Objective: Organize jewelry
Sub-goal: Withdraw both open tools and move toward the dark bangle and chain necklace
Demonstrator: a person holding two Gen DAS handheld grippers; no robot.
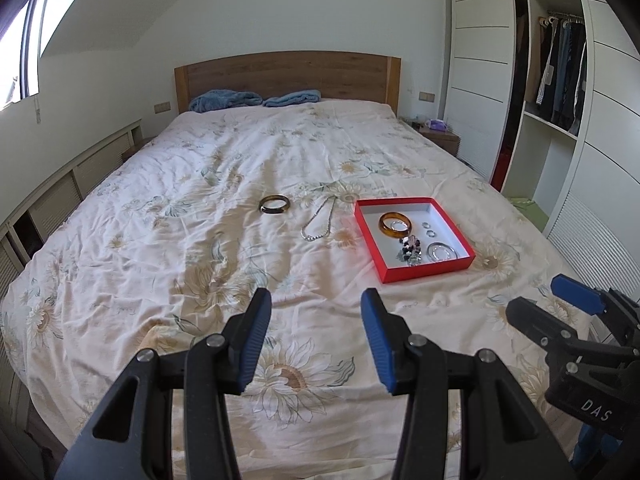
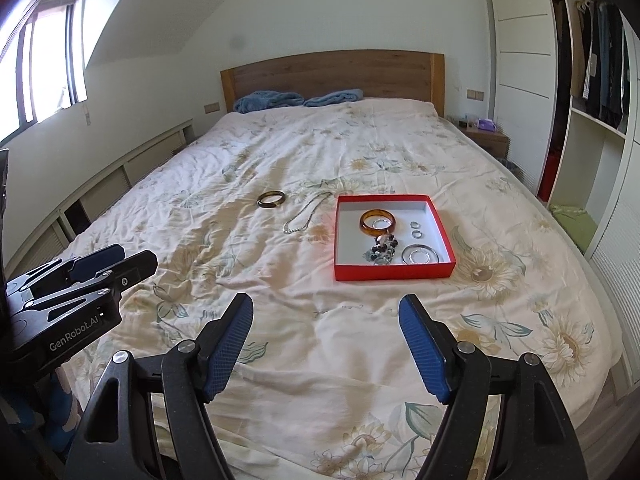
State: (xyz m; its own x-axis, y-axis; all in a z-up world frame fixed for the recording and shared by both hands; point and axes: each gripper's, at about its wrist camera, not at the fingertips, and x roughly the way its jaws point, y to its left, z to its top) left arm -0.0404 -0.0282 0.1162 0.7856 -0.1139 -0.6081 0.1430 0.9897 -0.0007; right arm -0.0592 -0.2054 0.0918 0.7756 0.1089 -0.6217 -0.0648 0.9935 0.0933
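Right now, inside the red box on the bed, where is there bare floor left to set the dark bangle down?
The red square cardboard box has bare white floor along its far edge, behind the amber bangle and two small silver rings. The near half is crowded: a beaded cluster beside a clear ring. The dark bangle lies outside on the floral quilt.

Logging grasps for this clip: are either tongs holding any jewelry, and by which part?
Nothing is held. The left tongs and right tongs are both open and empty.

The left tool [image 1: 316,312] hangs empty and parted above the bedspread [image 1: 200,208], well short of the red tray [image 1: 428,270].
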